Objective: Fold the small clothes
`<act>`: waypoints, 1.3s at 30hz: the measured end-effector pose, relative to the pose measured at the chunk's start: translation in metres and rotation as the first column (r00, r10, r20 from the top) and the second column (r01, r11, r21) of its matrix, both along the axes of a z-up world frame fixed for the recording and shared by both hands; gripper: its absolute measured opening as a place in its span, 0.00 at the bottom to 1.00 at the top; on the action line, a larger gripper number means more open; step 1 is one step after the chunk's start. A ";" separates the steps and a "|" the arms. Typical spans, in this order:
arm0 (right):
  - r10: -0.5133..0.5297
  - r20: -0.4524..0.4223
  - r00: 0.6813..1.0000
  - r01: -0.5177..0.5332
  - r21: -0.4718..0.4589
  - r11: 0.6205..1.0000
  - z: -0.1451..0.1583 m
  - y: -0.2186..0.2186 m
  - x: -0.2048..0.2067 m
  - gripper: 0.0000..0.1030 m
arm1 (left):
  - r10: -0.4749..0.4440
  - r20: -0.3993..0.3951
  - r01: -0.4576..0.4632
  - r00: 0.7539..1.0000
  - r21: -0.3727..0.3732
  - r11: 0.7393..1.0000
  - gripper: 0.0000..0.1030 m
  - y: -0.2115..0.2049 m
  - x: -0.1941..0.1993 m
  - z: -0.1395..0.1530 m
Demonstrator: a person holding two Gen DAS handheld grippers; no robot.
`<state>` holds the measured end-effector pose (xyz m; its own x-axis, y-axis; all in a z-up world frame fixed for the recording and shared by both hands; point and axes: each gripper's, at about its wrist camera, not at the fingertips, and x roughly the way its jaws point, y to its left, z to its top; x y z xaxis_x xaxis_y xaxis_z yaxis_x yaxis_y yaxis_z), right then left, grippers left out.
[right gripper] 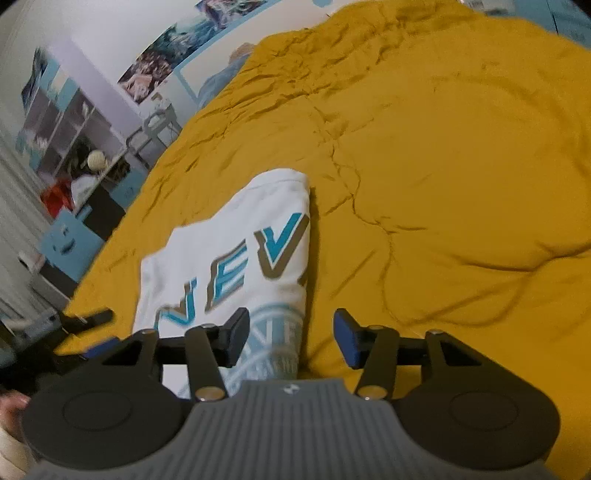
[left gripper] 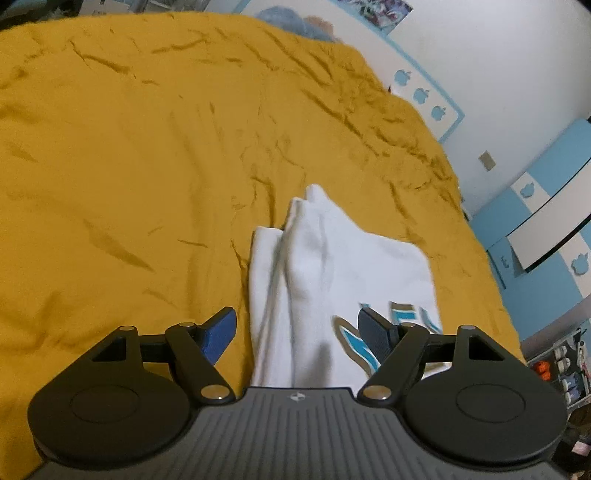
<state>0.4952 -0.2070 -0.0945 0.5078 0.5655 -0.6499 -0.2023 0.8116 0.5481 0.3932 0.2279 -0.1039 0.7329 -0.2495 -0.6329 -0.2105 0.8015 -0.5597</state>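
Note:
A small white shirt [left gripper: 332, 266] with blue and brown lettering lies partly folded on the mustard yellow bedspread [left gripper: 129, 166]. In the left wrist view its bunched fold runs up the middle. My left gripper [left gripper: 297, 334] hovers above the shirt's near end, jaws wide apart, nothing pinched between the blue pads. In the right wrist view the shirt [right gripper: 229, 240] shows its printed letters and a folded right edge. My right gripper [right gripper: 291, 338] stands open over that edge, its pads apart and free of cloth. The other gripper [right gripper: 85, 321] shows at the lower left.
The bedspread [right gripper: 461, 166] stretches wide and wrinkled beyond the shirt. A blue and white cabinet [left gripper: 546, 221] stands past the bed's right edge. Shelves with clutter [right gripper: 74, 147] and a blue box line the wall. A blue cloth [left gripper: 291, 22] lies at the bed's far end.

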 end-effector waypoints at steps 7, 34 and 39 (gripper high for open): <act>-0.043 -0.093 0.995 0.055 0.134 0.989 -0.037 0.004 0.053 0.53 | 0.007 -0.012 -0.009 1.000 -0.117 0.993 0.85 0.017 0.036 -0.034; -0.008 0.042 0.999 -0.003 0.254 0.967 -0.013 0.049 0.105 0.08 | 0.068 0.181 -0.065 0.981 -0.027 0.998 0.19 -0.009 0.018 0.019; 0.000 0.146 0.989 -0.039 0.262 0.964 0.038 0.045 0.071 0.08 | 0.076 0.271 -0.095 0.959 0.057 0.994 0.19 -0.026 -0.023 0.064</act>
<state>0.5659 -0.1619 -0.0567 0.5716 0.7177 -0.3977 -0.3085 0.6371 0.7063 0.3700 0.2016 -0.0403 0.8949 -0.1409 -0.4235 -0.1297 0.8258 -0.5488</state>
